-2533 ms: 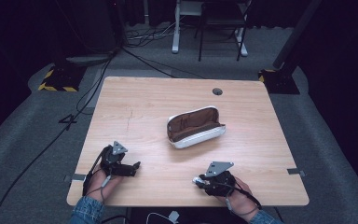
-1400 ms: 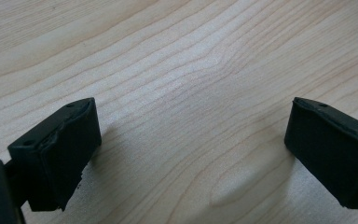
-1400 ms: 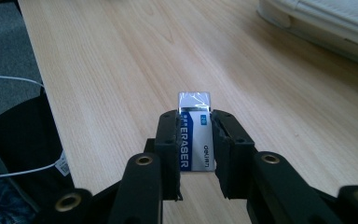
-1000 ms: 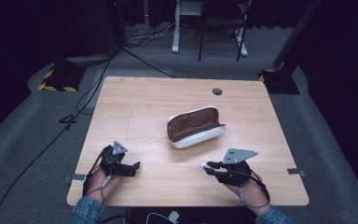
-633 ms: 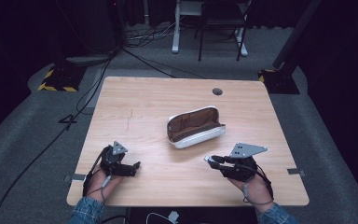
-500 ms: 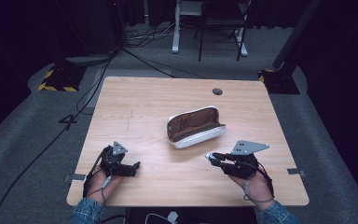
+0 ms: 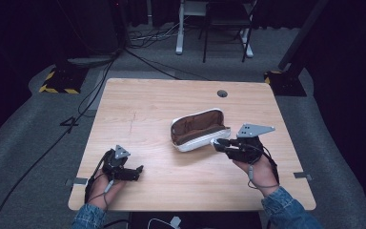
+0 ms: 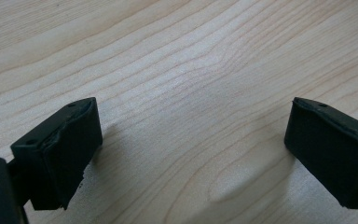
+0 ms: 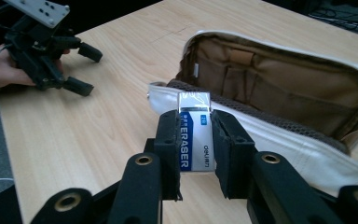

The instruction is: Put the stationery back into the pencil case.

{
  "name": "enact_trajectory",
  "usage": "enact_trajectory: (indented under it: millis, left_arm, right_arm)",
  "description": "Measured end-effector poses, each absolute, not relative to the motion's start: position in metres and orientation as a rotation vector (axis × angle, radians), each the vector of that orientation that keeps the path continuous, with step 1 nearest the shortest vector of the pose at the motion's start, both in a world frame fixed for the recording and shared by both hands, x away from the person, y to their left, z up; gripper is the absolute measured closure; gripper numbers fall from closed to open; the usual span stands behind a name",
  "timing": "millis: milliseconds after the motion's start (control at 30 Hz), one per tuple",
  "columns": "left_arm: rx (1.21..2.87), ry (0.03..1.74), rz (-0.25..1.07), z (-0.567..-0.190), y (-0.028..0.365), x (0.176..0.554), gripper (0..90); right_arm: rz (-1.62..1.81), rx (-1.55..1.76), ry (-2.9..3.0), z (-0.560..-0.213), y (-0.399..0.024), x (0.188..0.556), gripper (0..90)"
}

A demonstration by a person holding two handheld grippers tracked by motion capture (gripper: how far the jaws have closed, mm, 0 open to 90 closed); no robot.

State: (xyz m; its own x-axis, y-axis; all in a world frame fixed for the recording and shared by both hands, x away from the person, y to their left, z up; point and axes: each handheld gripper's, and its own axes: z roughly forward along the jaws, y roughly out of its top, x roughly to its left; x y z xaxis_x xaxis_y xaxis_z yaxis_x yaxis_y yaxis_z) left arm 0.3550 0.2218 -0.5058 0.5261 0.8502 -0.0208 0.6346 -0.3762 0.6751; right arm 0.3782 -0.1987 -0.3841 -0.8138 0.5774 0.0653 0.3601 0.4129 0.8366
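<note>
A white pencil case (image 7: pixel 198 130) with a brown lining lies open near the middle of the wooden table (image 7: pixel 162 102). My right gripper (image 7: pixel 218 142) is shut on a white and blue eraser (image 9: pixel 195 136), held just in front of the case's white rim (image 9: pixel 279 135). The eraser's tip almost reaches the case's right end in the high view. My left gripper (image 7: pixel 138 172) rests on the table at the front left, open, with bare wood between its pads (image 8: pixel 70 149).
A round cable hole (image 7: pixel 222 93) sits near the table's far edge. Cables, a yellow-black floor plate (image 7: pixel 57 81) and chair legs lie on the grey floor beyond. In the right gripper view, the other hand's gripper (image 9: pixel 81 67) rests at the far left.
My right gripper has lifted from the front edge and moved forward and left with the eraser, up to the case. The left gripper has stayed still.
</note>
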Motion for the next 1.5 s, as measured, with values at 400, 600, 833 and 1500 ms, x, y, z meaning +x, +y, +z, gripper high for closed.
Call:
enact_trajectory:
  millis: [400,600,833,1500]
  left_arm:
    - [2.135,1.2,0.434,-0.506,0.222,0.356,4.4]
    - [2.132,1.199,0.435,-0.506,0.222,0.357,4.4]
    - [2.133,1.2,0.434,-0.506,0.222,0.357,4.4]
    - [2.132,1.2,0.434,-0.506,0.222,0.357,4.4]
  right_arm:
    - [1.316,0.836,2.4,-0.371,-0.189,0.406,72.5]
    - [1.287,0.836,2.412,-0.367,-0.178,0.422,72.4]
    - [1.256,0.869,2.437,-0.368,-0.167,0.444,72.4]
    - [1.149,0.937,2.508,-0.387,-0.145,0.485,72.3]
